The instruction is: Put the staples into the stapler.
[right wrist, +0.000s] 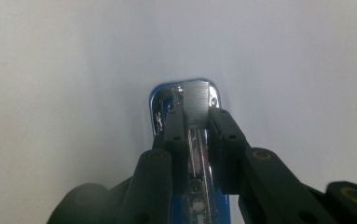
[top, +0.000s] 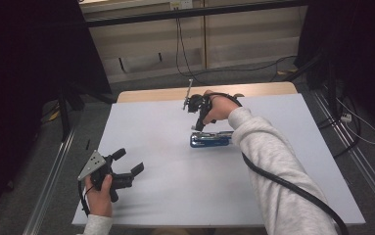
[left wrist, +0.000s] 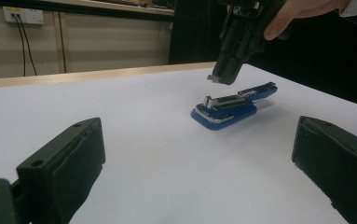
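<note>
Your right claw (left wrist: 226,74) hangs just above the front of the open blue stapler (left wrist: 229,107) on the table (top: 165,147), jaws nearly closed with a narrow gap, gripping nothing. Your left claw (top: 126,169) waits wide open and empty, well apart. The stapler work looks unfinished.

white table (top: 175,191) | grey floor (top: 28,181) | beige wall (top: 244,39) | dim light

Blue stapler (top: 211,139), opened, metal magazine exposed, lying flat mid-table
</note>
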Demonstrator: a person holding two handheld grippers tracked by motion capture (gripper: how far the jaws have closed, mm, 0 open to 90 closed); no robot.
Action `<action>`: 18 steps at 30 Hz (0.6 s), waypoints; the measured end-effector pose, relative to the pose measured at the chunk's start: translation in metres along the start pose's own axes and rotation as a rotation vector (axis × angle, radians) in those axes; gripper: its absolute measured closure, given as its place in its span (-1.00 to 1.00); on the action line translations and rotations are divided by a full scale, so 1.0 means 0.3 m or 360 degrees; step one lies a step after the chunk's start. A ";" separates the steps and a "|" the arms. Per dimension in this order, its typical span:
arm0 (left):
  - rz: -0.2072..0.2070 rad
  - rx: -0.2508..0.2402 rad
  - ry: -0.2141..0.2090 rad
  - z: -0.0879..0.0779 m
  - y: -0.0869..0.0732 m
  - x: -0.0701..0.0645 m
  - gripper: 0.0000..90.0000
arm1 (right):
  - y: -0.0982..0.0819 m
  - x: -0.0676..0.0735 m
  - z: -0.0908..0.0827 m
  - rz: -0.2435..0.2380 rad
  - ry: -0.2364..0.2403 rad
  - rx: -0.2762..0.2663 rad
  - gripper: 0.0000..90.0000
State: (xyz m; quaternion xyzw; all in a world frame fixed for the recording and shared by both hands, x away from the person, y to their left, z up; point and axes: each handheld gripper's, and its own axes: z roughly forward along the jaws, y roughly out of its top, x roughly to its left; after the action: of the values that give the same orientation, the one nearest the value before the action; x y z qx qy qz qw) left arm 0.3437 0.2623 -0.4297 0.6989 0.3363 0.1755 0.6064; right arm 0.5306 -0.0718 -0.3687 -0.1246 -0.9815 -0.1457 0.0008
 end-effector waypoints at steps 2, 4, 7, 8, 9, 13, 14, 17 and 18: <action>0.0004 0.0004 -0.0004 0.000 0.000 0.001 -0.94 | -0.004 0.001 0.001 -0.0004 -0.0003 0.0003 0.76; 0.0013 0.0005 0.0000 0.001 0.000 0.001 -0.94 | -0.010 0.003 0.000 0.0017 0.0003 0.0006 0.76; 0.0014 0.0007 -0.0001 0.001 0.000 0.001 -0.94 | -0.015 0.001 -0.001 0.0010 0.0003 0.0001 0.76; 0.0015 0.0007 0.0002 0.001 0.000 0.001 -0.94 | -0.017 0.001 -0.002 0.0006 0.0004 0.0003 0.76; 0.0014 0.0009 -0.0002 0.001 0.000 0.001 -0.94 | -0.019 0.002 -0.003 0.0010 0.0005 0.0003 0.76; 0.0013 0.0008 0.0002 0.003 -0.001 0.000 -0.94 | -0.021 0.005 -0.009 0.0001 0.0007 0.0016 0.76; 0.0013 0.0008 0.0002 0.003 -0.001 0.000 -0.94 | -0.021 0.005 -0.009 0.0001 0.0007 0.0016 0.76; 0.0013 0.0007 0.0002 0.003 -0.001 0.000 -0.94 | -0.025 0.006 -0.014 -0.0001 0.0000 0.0012 0.76; 0.0014 0.0007 0.0002 0.003 -0.001 0.000 -0.94 | -0.026 0.006 -0.015 0.0002 -0.0003 0.0012 0.76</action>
State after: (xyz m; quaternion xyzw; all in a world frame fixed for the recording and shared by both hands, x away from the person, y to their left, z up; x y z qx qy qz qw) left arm 0.3443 0.2619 -0.4300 0.7017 0.3340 0.1778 0.6038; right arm 0.5269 -0.0797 -0.3666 -0.1253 -0.9819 -0.1418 0.0004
